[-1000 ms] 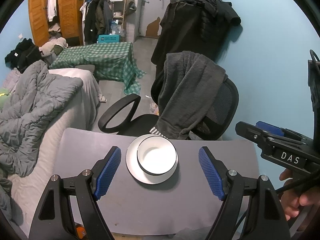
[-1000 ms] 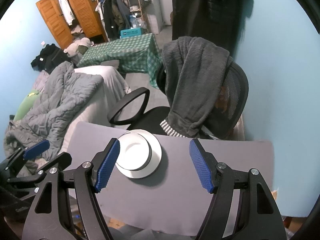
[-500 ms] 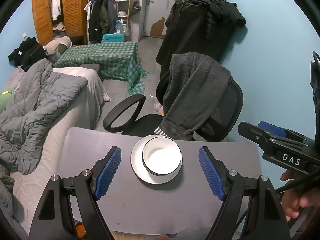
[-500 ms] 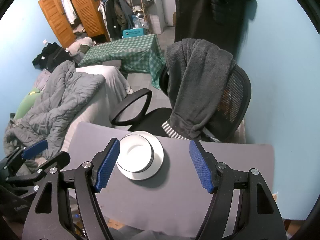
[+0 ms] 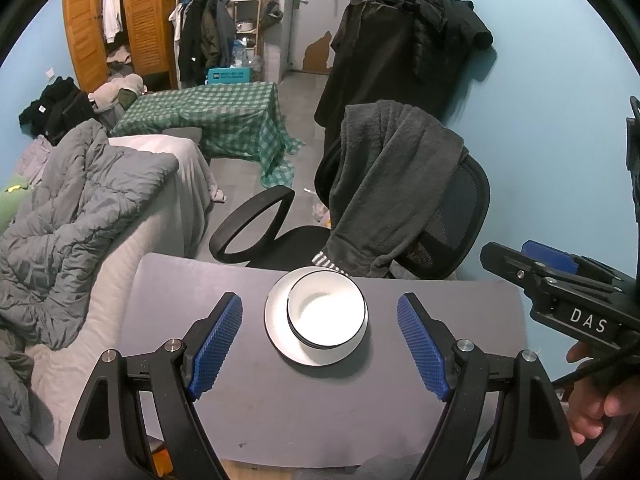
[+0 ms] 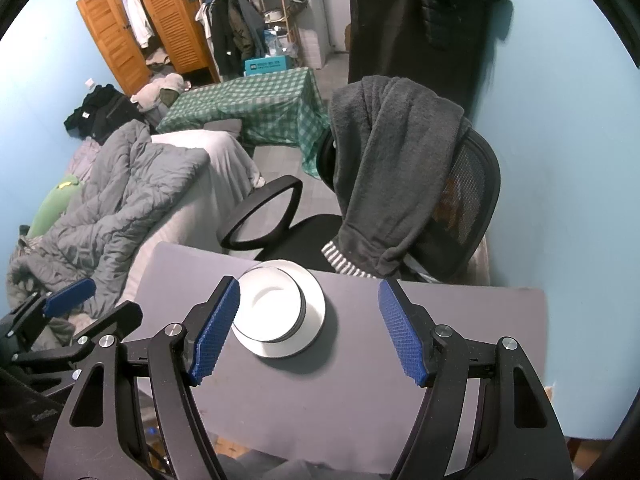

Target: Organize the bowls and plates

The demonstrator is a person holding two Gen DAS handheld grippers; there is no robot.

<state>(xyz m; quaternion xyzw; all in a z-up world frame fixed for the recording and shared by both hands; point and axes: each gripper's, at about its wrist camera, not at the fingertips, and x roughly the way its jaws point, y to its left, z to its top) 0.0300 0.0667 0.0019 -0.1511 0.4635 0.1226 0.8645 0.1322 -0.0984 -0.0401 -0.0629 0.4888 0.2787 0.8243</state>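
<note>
Bowl [image 5: 326,311] stacked on plate [image 5: 280,334], at the far edge of a grey tabletop [image 5: 280,408].

Seen beyond and between the blue fingers [image 5: 216,338] of the left gripper [image 5: 320,344], spread wide and empty; partly hidden behind one finger of the right gripper [image 6: 308,330], likewise spread and holding nothing. Just behind the dishes, a desk chair [image 5: 448,216] draped with a grey robe [image 5: 384,168].

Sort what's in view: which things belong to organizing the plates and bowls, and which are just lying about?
Belongs to the job:
- bowl, sitting on the plate
- plate, on the grey table
- left gripper, open
- right gripper, open

Just lying about:
- office chair with grey fleece draped over it
- grey duvet
- checked cloth
- wooden wardrobe
</note>
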